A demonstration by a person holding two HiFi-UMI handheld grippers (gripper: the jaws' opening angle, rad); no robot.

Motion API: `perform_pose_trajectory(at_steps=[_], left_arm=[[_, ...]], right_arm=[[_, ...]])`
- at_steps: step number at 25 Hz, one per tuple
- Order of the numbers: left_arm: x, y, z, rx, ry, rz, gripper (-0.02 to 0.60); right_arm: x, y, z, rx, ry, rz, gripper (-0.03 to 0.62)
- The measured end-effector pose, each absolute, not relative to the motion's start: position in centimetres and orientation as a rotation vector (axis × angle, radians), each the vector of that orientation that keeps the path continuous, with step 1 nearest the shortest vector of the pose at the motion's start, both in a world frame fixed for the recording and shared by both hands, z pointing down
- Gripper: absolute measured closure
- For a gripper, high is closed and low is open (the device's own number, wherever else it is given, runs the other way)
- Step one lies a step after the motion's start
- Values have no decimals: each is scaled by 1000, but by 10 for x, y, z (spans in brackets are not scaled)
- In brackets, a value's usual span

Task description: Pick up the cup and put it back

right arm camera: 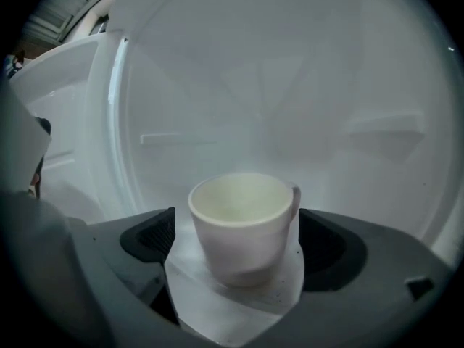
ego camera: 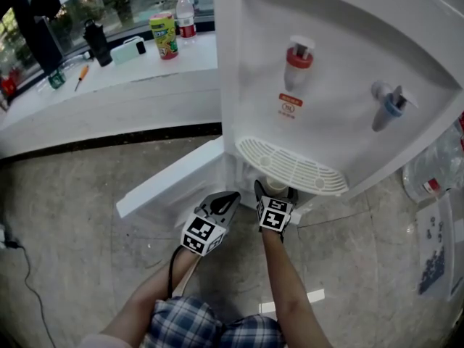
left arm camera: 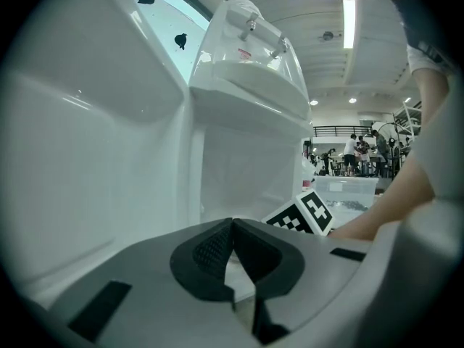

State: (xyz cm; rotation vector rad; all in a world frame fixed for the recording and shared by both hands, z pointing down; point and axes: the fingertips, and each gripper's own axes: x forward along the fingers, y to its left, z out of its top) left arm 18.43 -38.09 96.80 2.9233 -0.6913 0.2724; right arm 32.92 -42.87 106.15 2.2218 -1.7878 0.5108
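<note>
A white cup (right arm camera: 243, 223) with a small handle on its right stands upright on the pale floor of the water dispenser's (ego camera: 341, 85) lower cabinet. My right gripper (ego camera: 275, 190) reaches into that cabinet, under the drip tray (ego camera: 290, 165). Its jaws are open wide on either side of the cup, and a gap shows between the dark left pad (right arm camera: 154, 238) and the cup wall. My left gripper (ego camera: 232, 196) hovers just left of it at the cabinet mouth, shut with nothing in it; its tips (left arm camera: 230, 227) meet in a point.
The cabinet door (ego camera: 174, 180) swings open to the left. Red tap (ego camera: 299, 56) and blue tap (ego camera: 391, 104) sit above. A bench at the back holds a green can (ego camera: 164, 35) and a bottle (ego camera: 187, 14). A cable (ego camera: 25, 281) lies on the floor at left.
</note>
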Motion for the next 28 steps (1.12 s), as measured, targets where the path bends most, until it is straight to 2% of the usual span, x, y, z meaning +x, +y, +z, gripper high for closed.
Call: perform_pose_trajectory(at_steps=[4, 5, 6, 14, 28], left_arm=[[188, -377, 963, 2927, -674, 274, 557], [189, -377, 962, 2934, -674, 272, 557], [189, -376, 961, 2939, -675, 270, 557], [184, -378, 964, 2917, -691, 264, 557], [192, -375, 967, 2915, -659, 254, 557]], right_arm=[[331, -432, 1064, 2224, -1770, 553, 83], [333, -430, 1064, 2230, -1767, 560, 167], [333, -429, 1063, 2228, -1768, 562, 181], [325, -416, 1050, 2182, -1818, 480, 186], [288, -342, 971, 2164, -2071, 393, 186]])
